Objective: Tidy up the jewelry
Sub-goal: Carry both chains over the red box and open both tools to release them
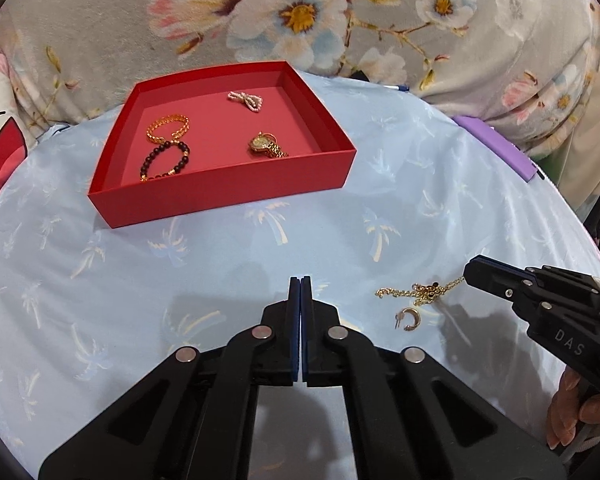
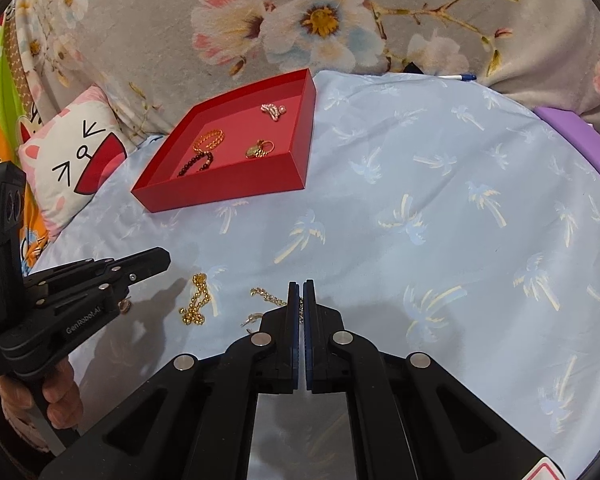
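Observation:
A red tray (image 1: pixel 228 196) (image 2: pixel 220 192) on the light blue cloth holds a gold chain bracelet (image 1: pixel 168 128), a dark bead bracelet (image 1: pixel 164 160), a gold watch (image 1: pixel 266 146) and a pearl piece (image 1: pixel 246 100). My left gripper (image 1: pixel 301 280) is shut and empty over bare cloth. My right gripper (image 2: pixel 301 284) (image 1: pixel 470 272) is shut on one end of a thin gold chain (image 1: pixel 416 292) (image 2: pixel 268 296) that trails on the cloth. A gold hoop earring (image 1: pixel 410 318) lies just below the chain. A gold bead chain (image 2: pixel 196 300) lies left of it in the right wrist view.
A floral blanket (image 1: pixel 300 12) rises behind the cloth. A cartoon pillow (image 2: pixel 72 156) sits at the left. A purple pad (image 1: pixel 496 144) and a pen (image 2: pixel 458 77) lie at the cloth's far right edge.

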